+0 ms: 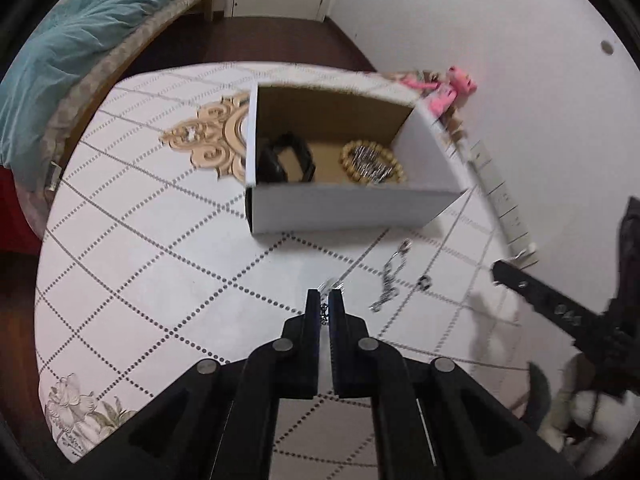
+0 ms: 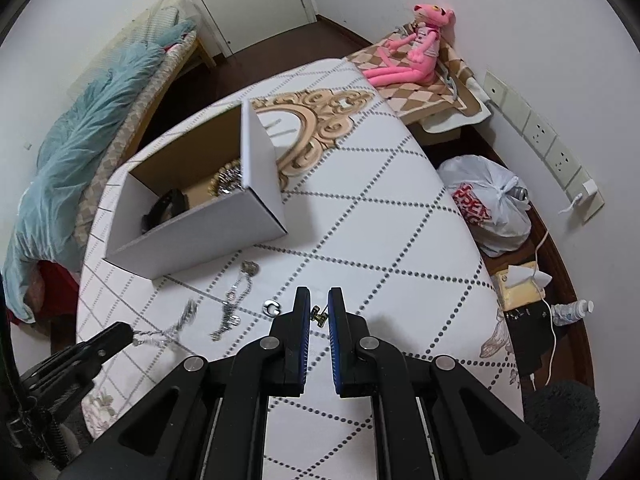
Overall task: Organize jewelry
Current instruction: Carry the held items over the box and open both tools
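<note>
An open white cardboard box stands on the table; inside lie a black bracelet and a gold bead bracelet. My left gripper is shut on a silver chain, held just above the table; in the right wrist view the chain dangles from its tip. Another silver chain and a small ring lie on the cloth to its right. My right gripper is narrowly open around a small gold trinket on the table. The box shows at left.
The table has a white dotted-diamond cloth. A pink plush toy sits on a checkered stand at the back right. A bed with a teal blanket is at left. A plastic bag and bottle lie on the floor at right.
</note>
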A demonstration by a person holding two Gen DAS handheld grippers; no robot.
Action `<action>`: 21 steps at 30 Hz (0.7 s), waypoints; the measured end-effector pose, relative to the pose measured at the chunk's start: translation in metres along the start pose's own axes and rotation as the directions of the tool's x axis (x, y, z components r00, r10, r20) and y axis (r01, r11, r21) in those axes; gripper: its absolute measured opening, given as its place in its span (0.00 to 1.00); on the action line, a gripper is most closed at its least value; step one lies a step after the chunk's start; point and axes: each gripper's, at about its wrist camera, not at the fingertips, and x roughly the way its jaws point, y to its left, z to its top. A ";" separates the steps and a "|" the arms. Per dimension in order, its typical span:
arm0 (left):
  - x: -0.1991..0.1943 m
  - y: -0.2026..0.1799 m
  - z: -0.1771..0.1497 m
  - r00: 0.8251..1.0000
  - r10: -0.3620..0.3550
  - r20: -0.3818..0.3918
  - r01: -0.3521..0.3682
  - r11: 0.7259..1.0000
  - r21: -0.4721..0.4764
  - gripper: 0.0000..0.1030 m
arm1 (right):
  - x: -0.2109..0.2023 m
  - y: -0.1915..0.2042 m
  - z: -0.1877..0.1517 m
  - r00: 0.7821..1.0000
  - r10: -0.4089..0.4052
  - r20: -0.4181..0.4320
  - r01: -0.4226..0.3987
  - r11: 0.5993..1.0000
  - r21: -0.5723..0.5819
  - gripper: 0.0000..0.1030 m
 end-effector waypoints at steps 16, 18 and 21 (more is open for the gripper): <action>-0.077 -0.038 0.129 0.974 -0.144 0.176 0.129 0.987 0.094 0.01 | -0.037 0.065 0.107 0.976 0.217 -0.025 -0.218 0.967 -0.129 0.09; -0.062 -0.038 0.145 0.980 -0.138 0.145 0.124 0.987 0.103 0.01 | -0.023 0.069 0.120 0.974 0.221 -0.060 -0.227 0.966 -0.128 0.09; -0.030 -0.026 0.161 0.988 -0.131 0.077 0.125 0.990 0.071 0.01 | 0.004 0.075 0.135 0.969 0.212 -0.129 -0.229 0.964 -0.135 0.09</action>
